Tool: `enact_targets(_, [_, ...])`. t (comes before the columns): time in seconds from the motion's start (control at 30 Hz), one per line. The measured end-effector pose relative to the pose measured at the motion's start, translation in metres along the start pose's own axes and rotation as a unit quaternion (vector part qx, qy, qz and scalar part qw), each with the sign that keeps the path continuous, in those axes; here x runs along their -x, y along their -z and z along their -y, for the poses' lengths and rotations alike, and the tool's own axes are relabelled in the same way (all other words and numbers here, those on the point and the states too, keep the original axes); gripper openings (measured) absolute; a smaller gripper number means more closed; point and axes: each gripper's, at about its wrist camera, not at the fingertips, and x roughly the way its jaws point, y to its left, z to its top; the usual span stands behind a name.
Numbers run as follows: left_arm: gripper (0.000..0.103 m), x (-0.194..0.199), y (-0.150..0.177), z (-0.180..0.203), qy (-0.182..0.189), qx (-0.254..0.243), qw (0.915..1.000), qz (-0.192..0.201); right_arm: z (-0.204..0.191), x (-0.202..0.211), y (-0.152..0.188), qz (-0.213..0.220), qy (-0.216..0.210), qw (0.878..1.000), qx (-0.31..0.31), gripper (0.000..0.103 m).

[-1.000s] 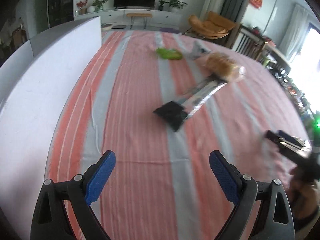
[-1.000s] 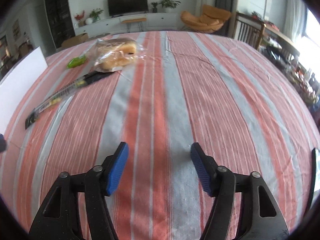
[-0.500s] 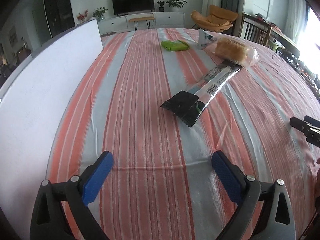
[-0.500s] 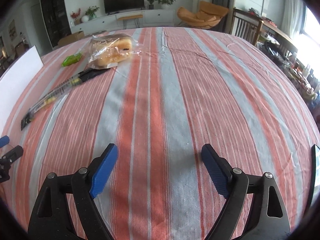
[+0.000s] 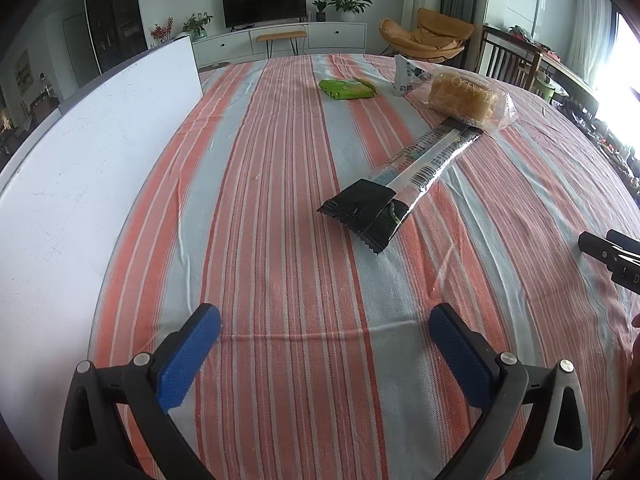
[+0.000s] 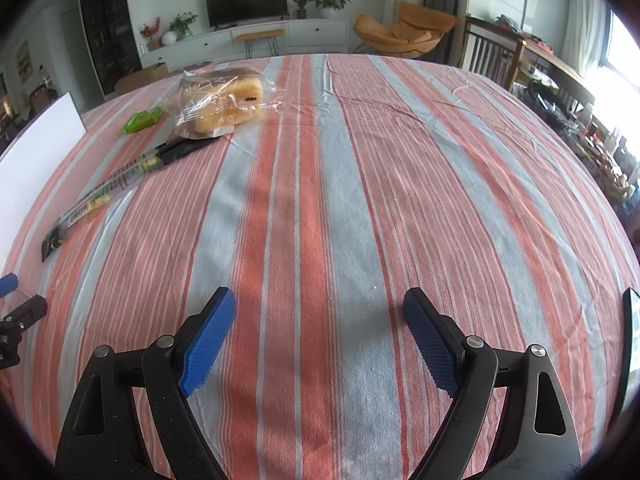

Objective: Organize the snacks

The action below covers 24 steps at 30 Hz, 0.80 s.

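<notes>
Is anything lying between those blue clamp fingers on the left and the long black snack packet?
No, only bare striped tablecloth lies between the open left gripper and the long black packet; the left wrist view shows it.

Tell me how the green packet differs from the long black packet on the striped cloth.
The green packet is short, flat and bright green; the long black packet is a narrow strip, black with a printed clear middle. The green packet lies alone farther up the cloth, while the long black packet's far end touches the bagged bread. Both lie flat, ungripped.
</notes>
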Motion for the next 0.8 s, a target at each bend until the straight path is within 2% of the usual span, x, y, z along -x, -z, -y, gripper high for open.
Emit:
enact_targets(0.43, [0.103, 0.0, 0.0, 0.0, 0.002, 0.0, 1.0, 0.0, 0.0, 0.0, 0.0, 0.0, 0.0, 1.0, 0.0, 0.088])
enact_targets(0.5, [0.103, 0.0, -0.002, 0.002, 0.009, -0.011, 0.9999, -0.009, 0.0, 0.0, 0.0, 0.0, 0.0, 1.0, 0.0, 0.088])
enact_targets(0.63, [0.103, 0.004, -0.02, 0.003, 0.08, 0.005, 0.9964, -0.029, 0.0, -0.001, 0.0, 0.0, 0.0, 1.0, 0.0, 0.088])
enact_targets(0.67, [0.103, 0.007, -0.032, 0.007, 0.087, -0.002, 0.9959, -0.024, 0.0, -0.001, 0.0, 0.0, 0.0, 1.0, 0.0, 0.088])
enact_targets(0.73, [0.103, 0.007, -0.055, 0.02, 0.08, -0.034, 0.996, -0.021, 0.0, -0.001, 0.0, 0.0, 0.0, 1.0, 0.0, 0.088])
enact_targets(0.8, [0.103, -0.008, -0.076, 0.036, 0.081, -0.076, 0.9925, -0.049, 0.0, -0.001, 0.0, 0.0, 0.0, 1.0, 0.0, 0.088])
